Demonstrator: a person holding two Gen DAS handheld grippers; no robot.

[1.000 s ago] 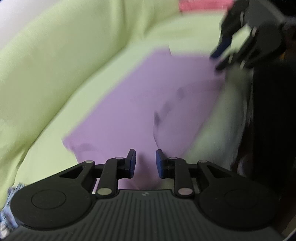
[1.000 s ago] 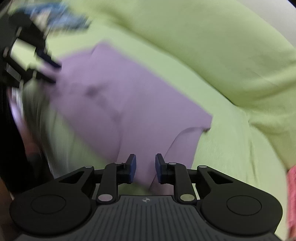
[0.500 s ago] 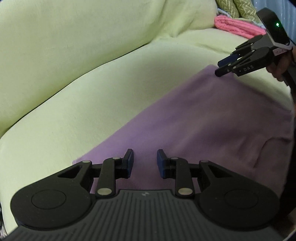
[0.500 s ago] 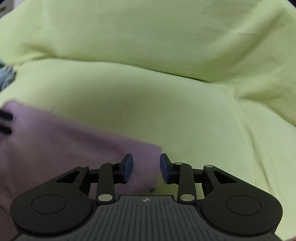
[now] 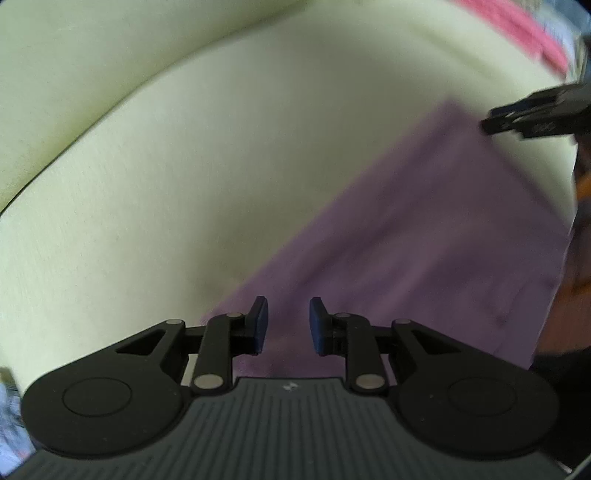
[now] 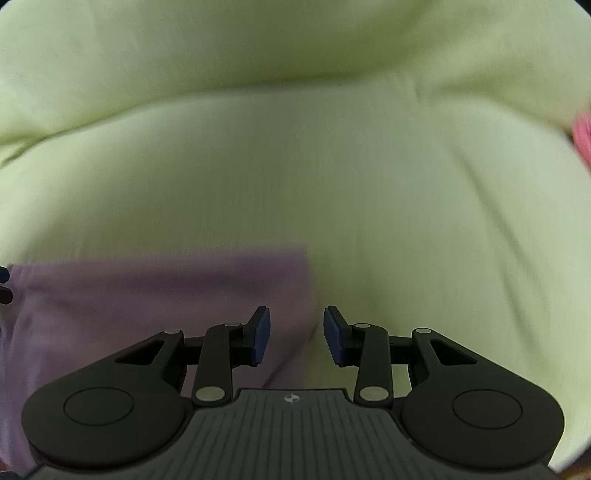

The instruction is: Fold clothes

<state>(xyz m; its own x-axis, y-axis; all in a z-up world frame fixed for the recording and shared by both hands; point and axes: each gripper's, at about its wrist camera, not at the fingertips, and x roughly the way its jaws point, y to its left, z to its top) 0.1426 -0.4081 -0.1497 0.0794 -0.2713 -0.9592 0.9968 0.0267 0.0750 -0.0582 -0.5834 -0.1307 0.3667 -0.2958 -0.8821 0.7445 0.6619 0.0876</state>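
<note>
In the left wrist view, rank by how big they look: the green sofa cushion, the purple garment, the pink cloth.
1. Green sofa cushion
2. Purple garment
3. Pink cloth, though it lies farthest away and is cropped.

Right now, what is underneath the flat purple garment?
The purple garment lies spread on the pale green sofa seat cushion, which shows along its far edge. Whatever lies beneath the cloth itself is covered, and blur hides any folded layers.
</note>
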